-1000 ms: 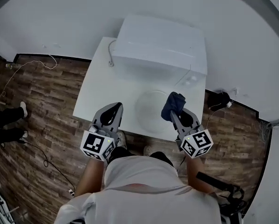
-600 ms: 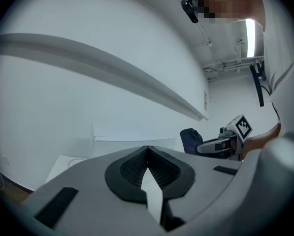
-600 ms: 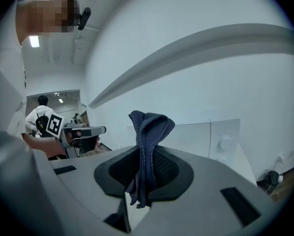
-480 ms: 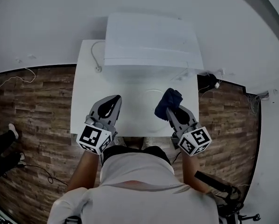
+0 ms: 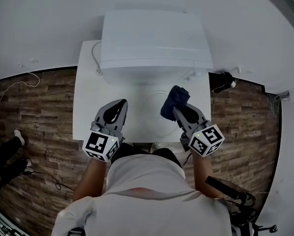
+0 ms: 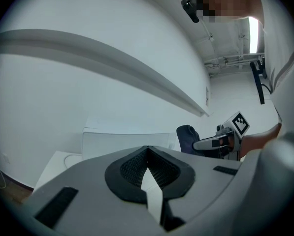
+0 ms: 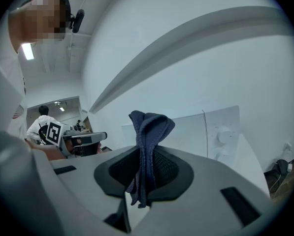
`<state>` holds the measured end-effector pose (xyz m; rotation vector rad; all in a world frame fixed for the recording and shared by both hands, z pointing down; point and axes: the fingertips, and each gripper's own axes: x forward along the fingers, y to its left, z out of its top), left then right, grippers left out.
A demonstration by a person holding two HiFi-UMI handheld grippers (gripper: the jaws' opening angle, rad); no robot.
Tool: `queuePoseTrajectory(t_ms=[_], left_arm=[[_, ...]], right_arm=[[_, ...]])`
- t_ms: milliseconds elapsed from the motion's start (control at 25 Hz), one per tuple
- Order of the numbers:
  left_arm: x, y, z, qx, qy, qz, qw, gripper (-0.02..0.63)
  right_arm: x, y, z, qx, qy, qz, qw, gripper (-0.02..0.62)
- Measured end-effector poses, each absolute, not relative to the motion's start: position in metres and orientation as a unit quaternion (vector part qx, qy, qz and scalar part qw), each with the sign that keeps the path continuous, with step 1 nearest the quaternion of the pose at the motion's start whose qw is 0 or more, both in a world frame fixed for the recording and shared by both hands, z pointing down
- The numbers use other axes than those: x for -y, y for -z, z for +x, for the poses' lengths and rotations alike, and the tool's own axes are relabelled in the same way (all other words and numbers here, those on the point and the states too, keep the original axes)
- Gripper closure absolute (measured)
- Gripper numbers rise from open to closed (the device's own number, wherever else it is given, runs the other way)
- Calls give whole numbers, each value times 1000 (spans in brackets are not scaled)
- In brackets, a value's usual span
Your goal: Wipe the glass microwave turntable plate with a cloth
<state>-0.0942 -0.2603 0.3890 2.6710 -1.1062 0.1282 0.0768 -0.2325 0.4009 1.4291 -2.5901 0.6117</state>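
Observation:
The glass turntable plate (image 5: 153, 114) lies flat on the white table (image 5: 90, 100) in front of the microwave (image 5: 154, 38), faint against the white top. My right gripper (image 5: 179, 110) is shut on a dark blue cloth (image 5: 175, 101), which hangs bunched over the plate's right part. In the right gripper view the cloth (image 7: 148, 132) stands up from the right gripper's (image 7: 146, 157) closed jaws. My left gripper (image 5: 119, 107) hovers left of the plate, shut with nothing in it. The left gripper view shows the left gripper's (image 6: 147, 150) jaws met, the cloth (image 6: 187, 137) off to the right.
The white microwave (image 7: 206, 132) fills the back of the table, its cord (image 5: 94, 59) looping at the back left. Wood floor surrounds the table, with cables on it and another person's legs (image 5: 6, 154) at far left. A wall runs behind.
The head camera has swung, so the table now sits more centred. Both grippers keep much the same pose over the table's front. The cloth stays in the right jaws.

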Motion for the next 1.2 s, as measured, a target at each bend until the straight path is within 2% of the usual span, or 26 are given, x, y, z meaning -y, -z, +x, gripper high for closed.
queuePoseTrajectory(t_ms=[280,760,960,1200], left_arm=[[256,-400,-91,420,-72,896,126,595],[224,-450,-147,527,-96,826,175,595],[216,-477,-159,550,-88,805,205,595],[213,-494,-162,555,-81,797,225,595]], right_arm=[[258,-445,69,874,-256,408,71,534],[266,-564,-12,876,-339,291,183,534],[260,-601,-26,861,-366,271,229,534],[267,-621,-17,844,-381,285,249,534]])
